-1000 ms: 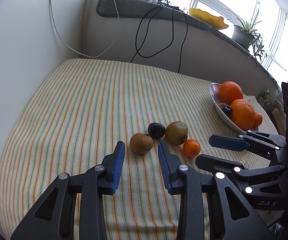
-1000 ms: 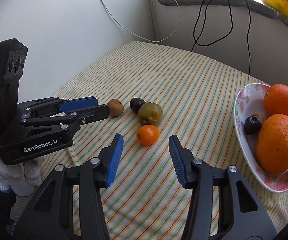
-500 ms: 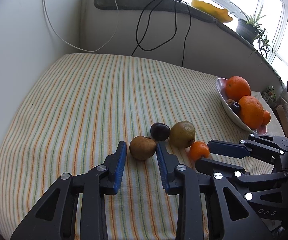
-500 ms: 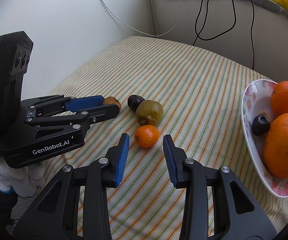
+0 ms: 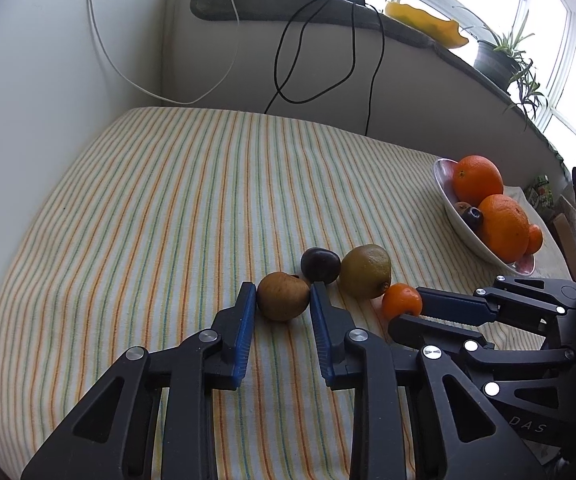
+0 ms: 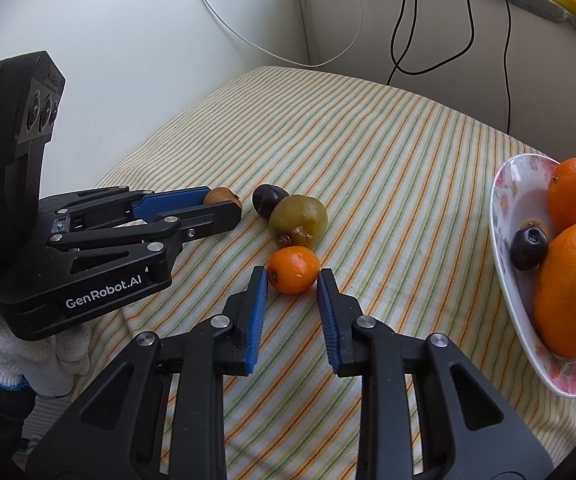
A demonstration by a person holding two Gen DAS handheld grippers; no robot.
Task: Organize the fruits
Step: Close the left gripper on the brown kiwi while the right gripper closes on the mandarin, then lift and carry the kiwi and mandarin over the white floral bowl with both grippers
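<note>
Several loose fruits lie on the striped cloth: a brown kiwi (image 5: 282,296), a dark plum (image 5: 320,265), a green-brown kiwi (image 5: 366,271) and a small orange mandarin (image 5: 401,300). My left gripper (image 5: 282,294) is open, with its fingertips on either side of the brown kiwi (image 6: 220,196). My right gripper (image 6: 292,278) is open, with its fingertips flanking the mandarin (image 6: 292,269). The plum (image 6: 268,200) and the green-brown kiwi (image 6: 297,220) lie just beyond it. A white floral bowl (image 6: 507,216) at the right holds two big oranges, a plum and smaller fruit.
The table with the striped cloth (image 5: 168,200) stands in a corner, with white walls at the left and back. Cables (image 5: 327,60) hang down the back wall from a sill. A potted plant (image 5: 499,60) stands on the sill at the far right.
Both grippers moved forward and down toward the fruit and narrowed. The left now brackets the brown kiwi and the right brackets the mandarin.
</note>
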